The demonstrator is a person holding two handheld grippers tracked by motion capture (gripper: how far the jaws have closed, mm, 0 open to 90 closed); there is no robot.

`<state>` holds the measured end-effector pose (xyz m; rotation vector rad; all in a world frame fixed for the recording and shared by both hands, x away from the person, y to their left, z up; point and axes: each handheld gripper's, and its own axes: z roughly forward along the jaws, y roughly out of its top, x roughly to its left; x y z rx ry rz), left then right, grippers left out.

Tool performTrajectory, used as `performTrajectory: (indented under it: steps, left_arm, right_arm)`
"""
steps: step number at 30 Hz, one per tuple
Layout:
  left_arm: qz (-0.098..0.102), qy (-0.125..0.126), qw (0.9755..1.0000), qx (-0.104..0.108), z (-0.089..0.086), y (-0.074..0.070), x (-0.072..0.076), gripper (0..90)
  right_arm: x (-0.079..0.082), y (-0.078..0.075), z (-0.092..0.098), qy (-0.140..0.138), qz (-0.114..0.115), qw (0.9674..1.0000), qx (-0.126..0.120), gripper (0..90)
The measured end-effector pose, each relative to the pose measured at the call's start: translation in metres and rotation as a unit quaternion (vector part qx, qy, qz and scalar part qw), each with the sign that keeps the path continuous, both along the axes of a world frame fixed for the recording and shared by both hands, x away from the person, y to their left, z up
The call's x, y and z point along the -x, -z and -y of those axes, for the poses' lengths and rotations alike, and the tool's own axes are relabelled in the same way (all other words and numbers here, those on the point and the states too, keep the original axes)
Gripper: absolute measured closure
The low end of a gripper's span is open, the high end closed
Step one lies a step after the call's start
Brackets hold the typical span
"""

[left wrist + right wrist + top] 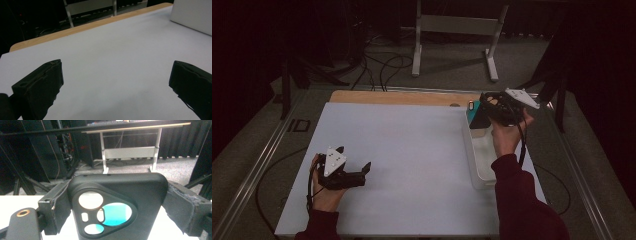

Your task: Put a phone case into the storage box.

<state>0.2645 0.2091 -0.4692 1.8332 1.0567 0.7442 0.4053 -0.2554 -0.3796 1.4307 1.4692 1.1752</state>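
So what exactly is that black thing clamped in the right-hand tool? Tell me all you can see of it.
It looks like a phone case: matte black, rubbery-looking, with rounded corners and a raised camera island whose several cut-outs show teal and pale through them. It stands roughly upright, gripped on both side edges by the right gripper, its lower part cut off by the picture edge. In the high view it is held above the far end of a clear bin, with a teal edge showing.

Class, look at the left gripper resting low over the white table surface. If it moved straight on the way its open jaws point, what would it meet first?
Probably nothing soon. The left gripper, jaws wide apart and empty, points across the bare white table surface. The white bin lies off to one side of that line, though depth is hard to judge.
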Motion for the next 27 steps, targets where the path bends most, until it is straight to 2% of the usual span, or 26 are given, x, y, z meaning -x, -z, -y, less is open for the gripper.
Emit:
performTrajectory:
  steps: [14,27]
  left_arm:
    - [0.001,-0.003,1.0,0.004,-0.001,0.001,0.001,0.0]
    - [0.003,-0.003,0.9999,0.01,-0.003,0.0,0.002,0.0]
  right_arm:
    - [-0.018,0.028,-0.007,0.013,-0.051,0.9982,0.029,13.3]
    - [-0.032,0.047,-0.013,0.024,-0.084,0.9952,0.044,13.0]
